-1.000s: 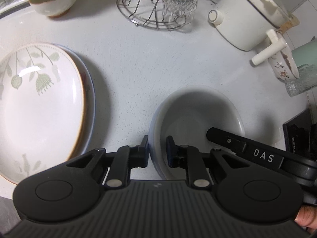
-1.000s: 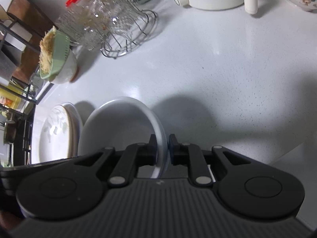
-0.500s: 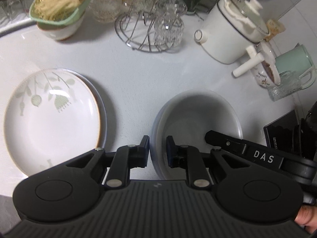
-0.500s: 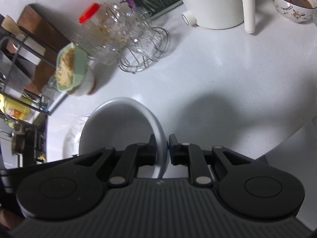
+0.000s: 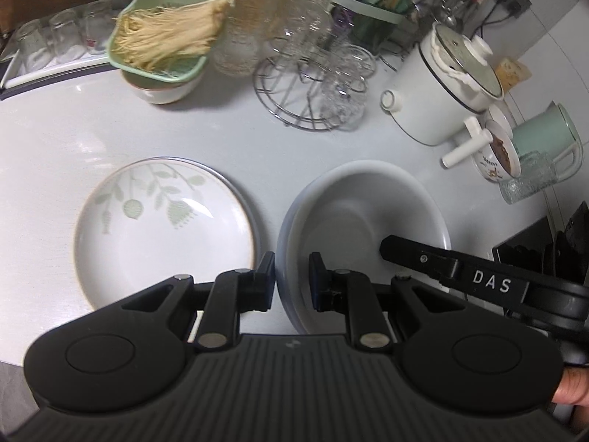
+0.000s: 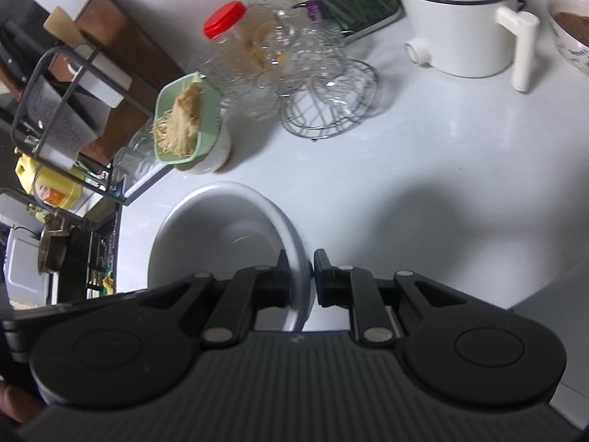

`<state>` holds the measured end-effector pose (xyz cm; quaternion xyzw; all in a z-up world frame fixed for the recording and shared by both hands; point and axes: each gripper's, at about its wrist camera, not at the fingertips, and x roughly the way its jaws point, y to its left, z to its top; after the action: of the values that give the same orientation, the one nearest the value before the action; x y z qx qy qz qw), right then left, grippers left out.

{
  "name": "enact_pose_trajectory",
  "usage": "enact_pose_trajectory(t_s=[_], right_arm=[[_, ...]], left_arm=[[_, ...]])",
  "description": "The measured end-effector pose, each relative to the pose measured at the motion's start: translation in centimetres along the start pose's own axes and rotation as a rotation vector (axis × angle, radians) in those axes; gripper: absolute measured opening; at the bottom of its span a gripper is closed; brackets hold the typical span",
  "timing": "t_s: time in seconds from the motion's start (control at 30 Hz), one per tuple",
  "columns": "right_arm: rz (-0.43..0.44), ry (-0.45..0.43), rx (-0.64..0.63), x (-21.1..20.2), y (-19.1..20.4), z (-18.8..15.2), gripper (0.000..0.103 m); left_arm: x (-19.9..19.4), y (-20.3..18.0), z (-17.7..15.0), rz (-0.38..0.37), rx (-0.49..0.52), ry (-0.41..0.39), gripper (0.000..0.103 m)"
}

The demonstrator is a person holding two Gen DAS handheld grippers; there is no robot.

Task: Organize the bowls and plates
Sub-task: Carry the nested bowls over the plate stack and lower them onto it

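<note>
A large white bowl (image 5: 364, 213) is held in the air above the white counter. My left gripper (image 5: 292, 280) is shut on its left rim. My right gripper (image 6: 302, 276) is shut on its right rim, and the bowl (image 6: 221, 235) fills the lower left of the right wrist view. The right gripper's finger marked DAS (image 5: 460, 269) shows inside the bowl in the left wrist view. A leaf-patterned plate (image 5: 162, 228) lies on a second plate on the counter, left of the bowl.
At the back stand a green strainer of noodles on a bowl (image 5: 162, 48), a red-capped jar (image 5: 254, 18), a wire rack with glasses (image 5: 316, 84), a white pot (image 5: 445, 88), a small floral bowl (image 5: 498, 154) and a green mug (image 5: 545, 140).
Both grippers have risen with the bowl between them; the counter and the plates look farther away and more of the back of the counter shows.
</note>
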<state>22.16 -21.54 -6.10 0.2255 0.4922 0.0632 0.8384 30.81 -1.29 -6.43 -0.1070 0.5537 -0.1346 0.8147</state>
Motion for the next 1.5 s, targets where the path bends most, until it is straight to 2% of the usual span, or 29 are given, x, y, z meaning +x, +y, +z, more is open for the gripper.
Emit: enact_pose_trajectory(t_s=[0.47,0.83,0.93,1.07,1.23,1.27,1.4,1.5], right_arm=[[0.013,0.101,-0.076,6.2,6.8,0.4,0.017],[-0.047,0.199,-0.12,12.1,9.2,-0.5,0.017],[-0.061,0.209,-0.142,13.3,9.8,-0.7,0.017],[-0.076,0.209,-0.169,14.3,10.4,-1.3,0.017],[-0.115,0.217,-0.151,15.0,10.2,-2.3,0.017],[-0.125,0.213,-0.147,15.0,10.2,-2.6,0.017],[-0.171,0.161,-0.101,13.8,10.0,-3.1,0.019],[-0.207,0.097,-0.095,12.4,10.3,-3.4,0.026]], left_arm=[[-0.5,8.7,1.1,0.032,-0.123,-0.014,0.021],[3.1,13.6,0.4,0.051,-0.228,0.032,0.021],[3.8,14.3,0.3,0.063,-0.226,0.047,0.021],[4.8,15.9,0.1,0.028,-0.244,0.082,0.023],[5.4,16.3,0.2,0.017,-0.199,0.102,0.023],[5.4,16.3,0.2,0.005,-0.186,0.103,0.025],[5.0,16.3,0.7,-0.031,-0.15,0.101,0.044],[3.9,16.4,1.2,-0.044,-0.093,0.083,0.045]])
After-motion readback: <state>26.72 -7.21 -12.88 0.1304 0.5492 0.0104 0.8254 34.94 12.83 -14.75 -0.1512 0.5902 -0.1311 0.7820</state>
